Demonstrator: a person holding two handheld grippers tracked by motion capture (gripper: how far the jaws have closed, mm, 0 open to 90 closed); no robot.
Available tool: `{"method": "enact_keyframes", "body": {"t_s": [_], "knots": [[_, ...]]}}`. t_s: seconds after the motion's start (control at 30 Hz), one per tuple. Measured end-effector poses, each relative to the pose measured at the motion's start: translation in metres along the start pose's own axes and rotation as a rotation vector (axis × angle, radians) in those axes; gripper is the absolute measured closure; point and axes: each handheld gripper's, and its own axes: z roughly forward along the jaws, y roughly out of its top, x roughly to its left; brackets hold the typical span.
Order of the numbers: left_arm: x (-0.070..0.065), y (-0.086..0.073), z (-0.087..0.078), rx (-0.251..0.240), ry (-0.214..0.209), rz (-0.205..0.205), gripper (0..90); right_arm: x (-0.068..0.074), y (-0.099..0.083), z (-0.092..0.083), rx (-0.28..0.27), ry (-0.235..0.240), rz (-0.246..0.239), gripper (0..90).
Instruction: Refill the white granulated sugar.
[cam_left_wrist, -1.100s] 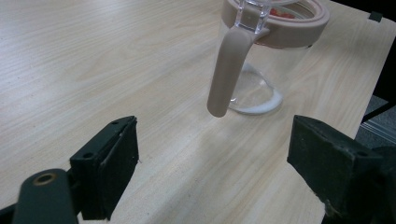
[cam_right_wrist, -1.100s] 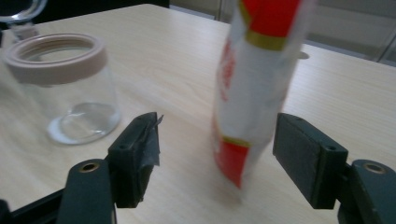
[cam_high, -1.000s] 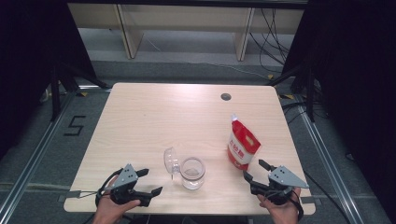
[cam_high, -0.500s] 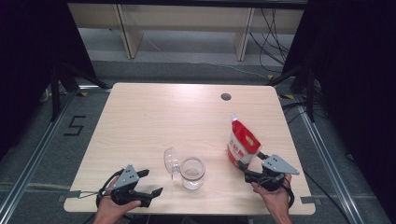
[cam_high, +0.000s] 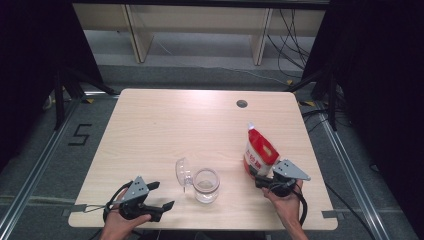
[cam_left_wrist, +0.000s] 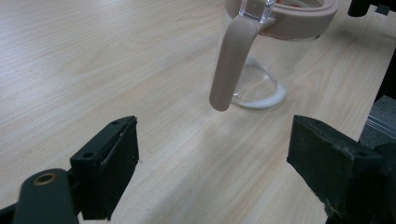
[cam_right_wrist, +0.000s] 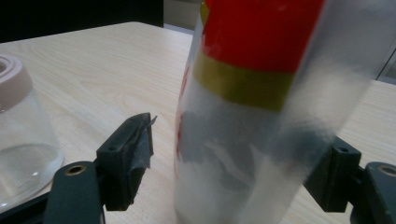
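A clear glass jar with a beige rim stands near the table's front edge, its hinged lid swung open to the left. In the left gripper view the jar stands ahead, a beige clasp hanging down its side. My left gripper rests open on the table, left of the jar and apart from it. A red and white bag stands upright to the jar's right. My right gripper is open, with one jaw on each side of the bag's lower part.
The wooden table has a dark cable hole at the back right. The jar stands a short way left of the bag. Both hands sit close to the table's front edge.
My right gripper has moved forward and left up to the bag, so that its jaws now straddle the bag's base. The left gripper has barely shifted.
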Motion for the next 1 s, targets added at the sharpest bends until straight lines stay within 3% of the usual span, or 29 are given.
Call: {"method": "enact_keyframes", "body": {"t_s": [0.13, 0.17, 0.23, 0.27, 0.33, 0.37, 0.4, 0.5, 0.53, 0.57, 0.7, 0.73, 0.77, 0.8, 0.87, 0.9, 0.93, 1.0], "knots": [[0.001, 0.001, 0.0, -0.007, -0.004, 0.017, 16.1, 0.0, -0.001, 0.006, -0.014, 0.005, 0.008, 29.0], [-0.001, 0.001, 0.0, -0.008, -0.003, -0.004, 16.1, 0.0, -0.001, 0.006, -0.014, 0.005, 0.008, 29.0], [-0.001, 0.0, 0.0, -0.012, -0.005, -0.005, 16.1, -0.001, -0.002, 0.008, -0.039, 0.002, 0.024, 31.7], [-0.001, 0.001, 0.0, -0.005, 0.002, 0.0, 16.1, -0.002, -0.003, 0.01, -0.059, 0.011, 0.008, 32.3], [-0.001, 0.0, 0.001, -0.008, 0.0, -0.003, 16.1, -0.003, -0.003, 0.01, -0.056, -0.001, 0.003, 34.1], [-0.001, 0.0, 0.0, -0.007, 0.0, -0.001, 16.1, -0.002, -0.004, 0.01, -0.054, -0.006, 0.023, 36.2], [-0.001, 0.0, 0.0, -0.007, 0.0, -0.001, 16.1, -0.004, -0.005, 0.01, -0.06, -0.011, 0.004, 37.6], [-0.001, 0.0, 0.001, -0.011, -0.007, -0.001, 16.1, -0.005, -0.004, 0.011, -0.061, 0.006, 0.013, 39.0], [-0.001, 0.001, 0.0, -0.004, 0.004, -0.001, 16.1, -0.002, -0.005, 0.011, -0.064, -0.01, 0.03, 39.3], [-0.001, 0.001, 0.0, -0.006, 0.001, 0.0, 16.1, -0.001, -0.004, 0.009, -0.038, 0.006, 0.043, 39.6], [-0.001, 0.001, 0.0, -0.014, -0.009, 0.002, 16.2, -0.004, -0.003, 0.007, -0.025, 0.048, 0.058, 41.1], [-0.001, 0.001, 0.0, -0.018, -0.008, -0.003, 16.2, -0.007, -0.002, 0.006, -0.011, 0.056, 0.028, 41.4], [-0.001, 0.002, -0.001, -0.02, -0.006, 0.009, 16.2, -0.006, -0.003, 0.004, -0.008, 0.069, 0.047, 41.5], [0.0, 0.002, -0.002, -0.014, -0.005, 0.026, 16.2, -0.008, -0.003, 0.003, -0.008, 0.086, 0.035, 41.6], [0.0, 0.002, -0.002, -0.015, -0.005, 0.027, 16.2, -0.006, -0.003, 0.0, -0.011, 0.077, 0.054, 41.8], [0.0, 0.002, -0.002, -0.016, -0.005, 0.026, 16.2, -0.009, -0.004, -0.003, -0.011, 0.084, 0.03, 41.8], [-0.001, 0.001, -0.002, -0.017, -0.003, -0.002, 16.2, -0.01, -0.005, -0.005, -0.014, 0.102, 0.023, 41.9], [-0.001, 0.001, -0.002, -0.015, -0.006, 0.008, 16.2, -0.012, -0.006, -0.008, -0.021, 0.137, 0.0, 41.9]]}}
